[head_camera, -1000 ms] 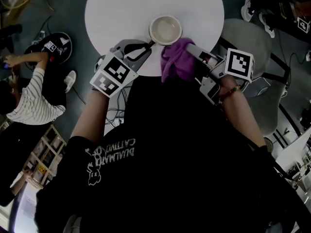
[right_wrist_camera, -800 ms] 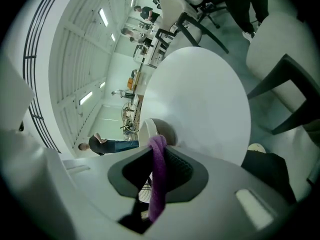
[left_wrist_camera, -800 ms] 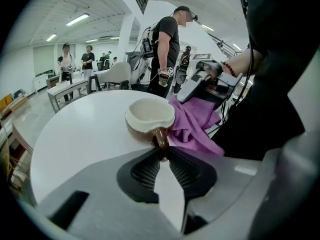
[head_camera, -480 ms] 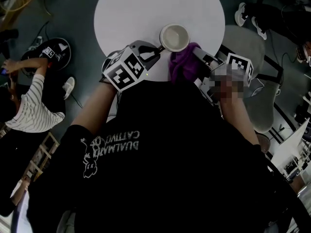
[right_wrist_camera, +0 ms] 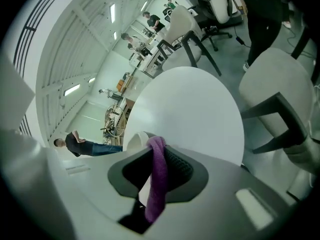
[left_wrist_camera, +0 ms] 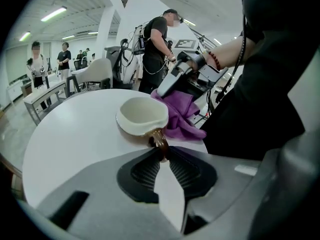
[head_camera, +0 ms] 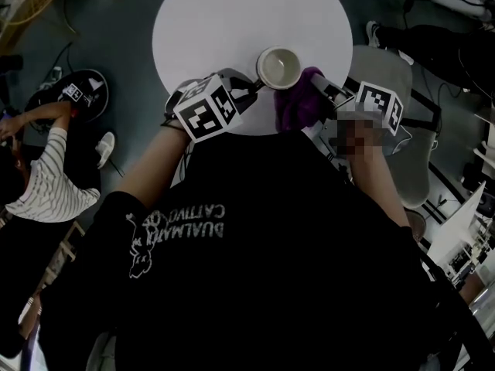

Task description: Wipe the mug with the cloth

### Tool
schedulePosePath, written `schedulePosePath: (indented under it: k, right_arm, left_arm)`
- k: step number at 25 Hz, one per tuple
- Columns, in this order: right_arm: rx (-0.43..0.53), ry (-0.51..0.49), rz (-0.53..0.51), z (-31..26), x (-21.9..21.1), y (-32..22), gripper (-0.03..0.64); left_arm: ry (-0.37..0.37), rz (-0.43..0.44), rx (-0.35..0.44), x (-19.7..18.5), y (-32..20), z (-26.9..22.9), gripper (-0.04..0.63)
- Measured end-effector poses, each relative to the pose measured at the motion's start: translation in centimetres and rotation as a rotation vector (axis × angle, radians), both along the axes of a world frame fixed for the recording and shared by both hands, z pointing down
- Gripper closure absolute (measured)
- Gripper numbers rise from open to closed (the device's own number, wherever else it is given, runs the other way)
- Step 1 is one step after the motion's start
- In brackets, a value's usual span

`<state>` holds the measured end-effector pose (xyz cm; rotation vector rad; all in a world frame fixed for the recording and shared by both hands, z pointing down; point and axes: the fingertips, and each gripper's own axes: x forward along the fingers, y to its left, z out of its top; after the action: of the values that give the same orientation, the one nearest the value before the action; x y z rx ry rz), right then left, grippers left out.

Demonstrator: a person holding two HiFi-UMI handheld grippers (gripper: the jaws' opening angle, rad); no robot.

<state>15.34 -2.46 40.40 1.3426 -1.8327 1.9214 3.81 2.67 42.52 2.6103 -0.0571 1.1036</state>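
A cream mug [head_camera: 279,67] [left_wrist_camera: 142,116] with a brown handle [left_wrist_camera: 159,140] sits near the front edge of the round white table [head_camera: 224,22]. My left gripper [head_camera: 249,83] [left_wrist_camera: 163,156] is shut on that handle. The purple cloth [head_camera: 300,101] [left_wrist_camera: 178,113] hangs bunched against the mug's right side. My right gripper [head_camera: 321,83] [right_wrist_camera: 159,154] is shut on the cloth [right_wrist_camera: 157,184], which runs between its pads. In the right gripper view only a sliver of the mug [right_wrist_camera: 135,140] shows behind the cloth.
A grey chair [head_camera: 387,64] stands right of the table [right_wrist_camera: 195,109]. A person in a striped shirt [head_camera: 46,172] crouches on the floor at left beside a round base [head_camera: 77,91]. Other people and furniture stand in the room behind [left_wrist_camera: 160,49].
The mug, both grippers and the cloth sit slightly further right and up in the head view. Both grips hold as before.
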Motion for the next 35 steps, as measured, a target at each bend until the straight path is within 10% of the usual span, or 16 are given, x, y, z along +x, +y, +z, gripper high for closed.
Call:
schedulePosePath:
  k: [35]
  right_arm:
    - [0.146, 0.391, -0.28, -0.8, -2.0, -6.1, 0.557]
  left_arm:
    - [0.007, 0.146, -0.025, -0.4, -0.3, 0.2, 0.529]
